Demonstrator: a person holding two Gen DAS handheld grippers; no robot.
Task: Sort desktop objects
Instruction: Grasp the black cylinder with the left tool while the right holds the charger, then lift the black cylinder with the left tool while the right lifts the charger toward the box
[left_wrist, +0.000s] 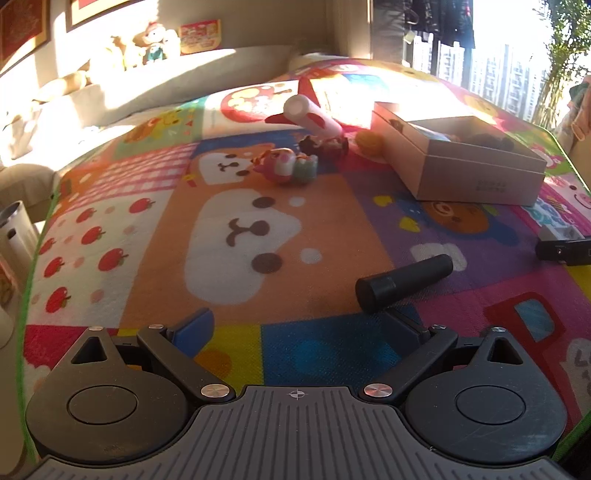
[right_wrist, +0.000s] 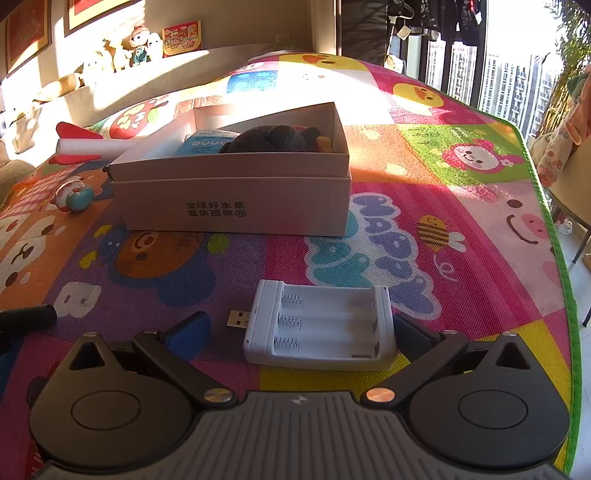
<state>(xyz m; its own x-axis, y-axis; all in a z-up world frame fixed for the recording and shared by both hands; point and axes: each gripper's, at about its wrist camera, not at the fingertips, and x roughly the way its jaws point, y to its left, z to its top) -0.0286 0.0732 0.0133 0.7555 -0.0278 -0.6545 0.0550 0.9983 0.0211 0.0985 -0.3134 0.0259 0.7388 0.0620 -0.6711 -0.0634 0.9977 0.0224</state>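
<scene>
A white battery charger (right_wrist: 317, 328) with a USB plug lies on the colourful mat between the wide-open fingers of my right gripper (right_wrist: 299, 332), near the right finger. A black cylinder (left_wrist: 404, 282) lies just ahead of the right finger of my open, empty left gripper (left_wrist: 299, 326); its end shows in the right wrist view (right_wrist: 27, 319). An open cardboard box (right_wrist: 236, 199) holds a dark plush toy (right_wrist: 273, 138) and a blue packet; it also shows in the left wrist view (left_wrist: 476, 170).
A white and red toy rocket (left_wrist: 312, 116), small figurines (left_wrist: 286, 166) and an orange object (left_wrist: 369, 142) lie left of the box. A round toy (right_wrist: 74, 195) sits by the box's left corner. A sofa with plush toys (left_wrist: 147, 44) stands behind. The mat's green edge (right_wrist: 554, 236) runs along the right.
</scene>
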